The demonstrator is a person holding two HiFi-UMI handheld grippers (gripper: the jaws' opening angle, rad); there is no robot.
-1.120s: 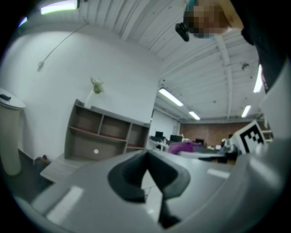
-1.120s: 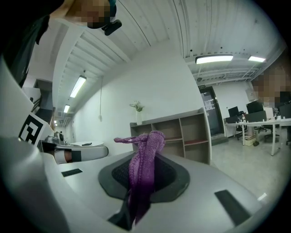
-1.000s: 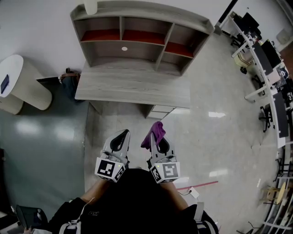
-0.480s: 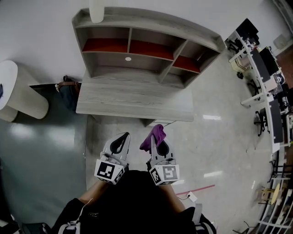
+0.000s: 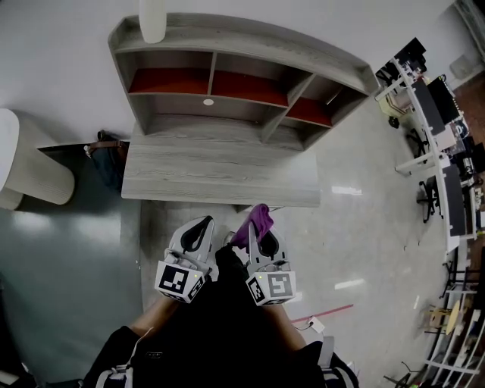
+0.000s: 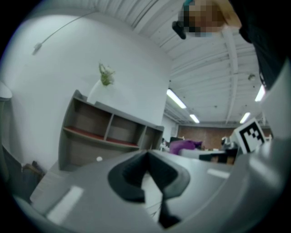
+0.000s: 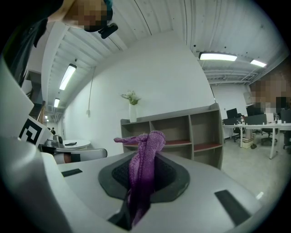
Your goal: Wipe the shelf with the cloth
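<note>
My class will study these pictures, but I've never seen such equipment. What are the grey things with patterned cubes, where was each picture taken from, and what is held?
No robot here: a person holds a two-jaw tool in each hand. The head view looks down from a camera on the person's head and shows the left tool and right tool; the cubes are part of them. The other views come from a camera on each tool. The right tool is shut on a purple cloth; the left tool's jaws are together, empty. Ahead stands a grey shelf over a desk, with a white vase on top.
</note>
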